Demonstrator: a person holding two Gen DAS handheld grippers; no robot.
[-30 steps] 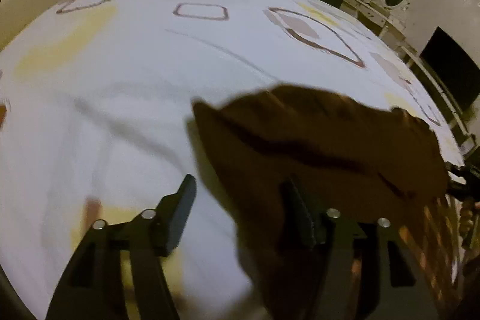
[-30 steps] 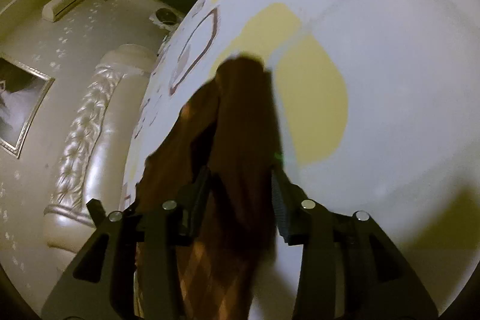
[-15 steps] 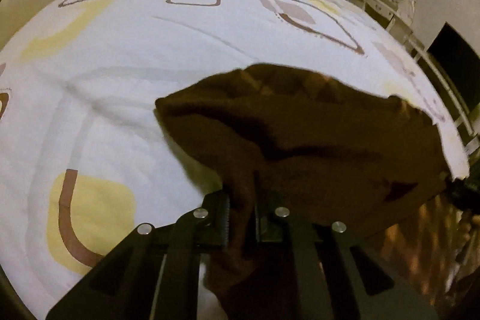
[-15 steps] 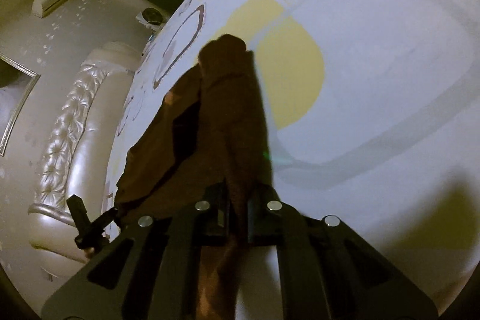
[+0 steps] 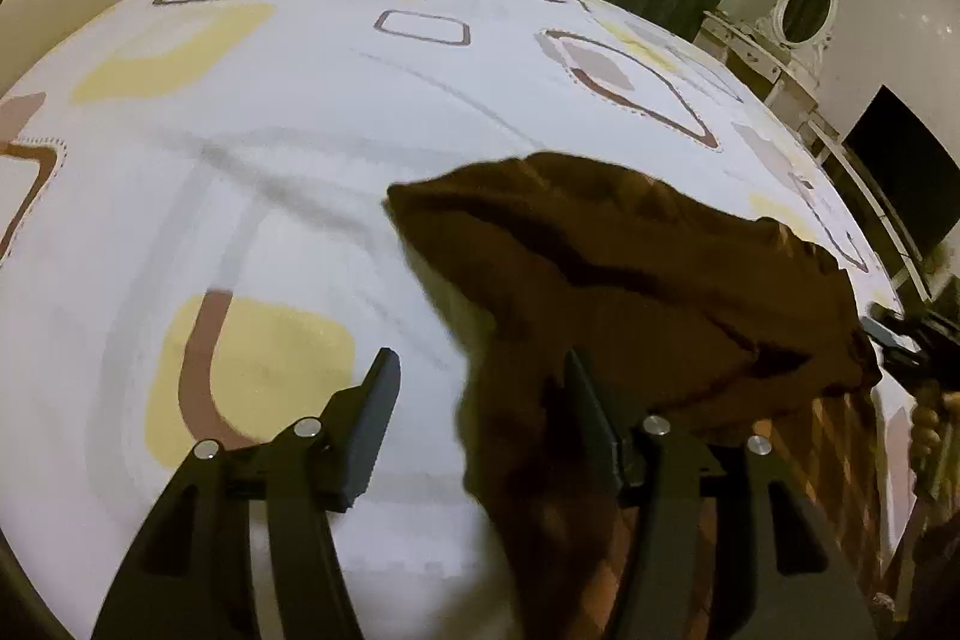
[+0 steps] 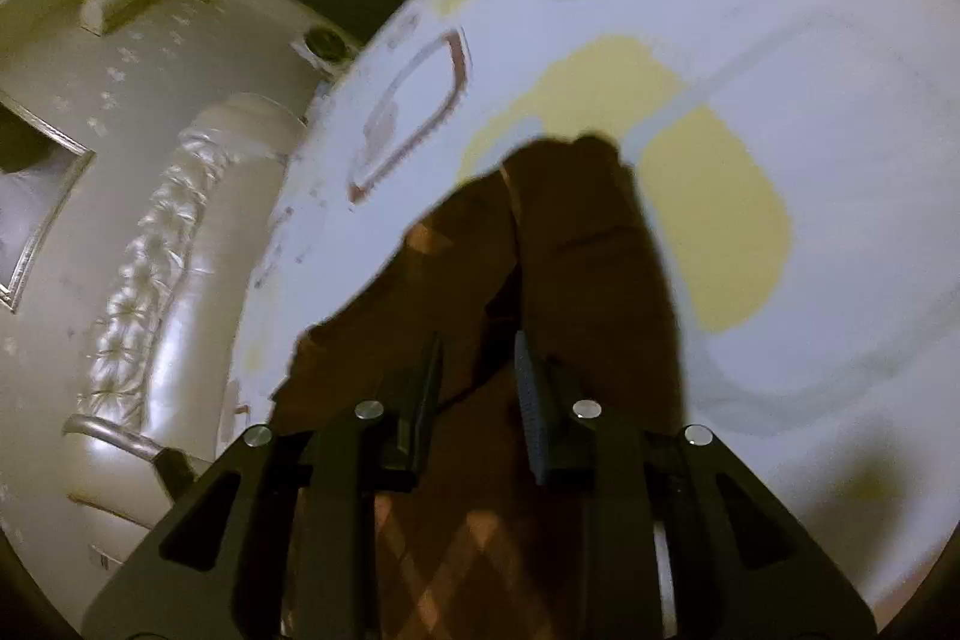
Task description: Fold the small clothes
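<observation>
You're mid-fold: both grippers, left [image 5: 480, 400] and right [image 6: 477, 382], jaws apart, released brown garment [image 5: 630, 280] on bedsheet [image 5: 300, 112]; next regrip an edge.

Brown garment [image 5: 630, 280] (near end cropped)

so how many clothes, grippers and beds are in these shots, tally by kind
brown garment: 1
grippers: 2, the left gripper and the right gripper, both with jaws apart
bed with patterned white sheet: 1
total: 4
</observation>
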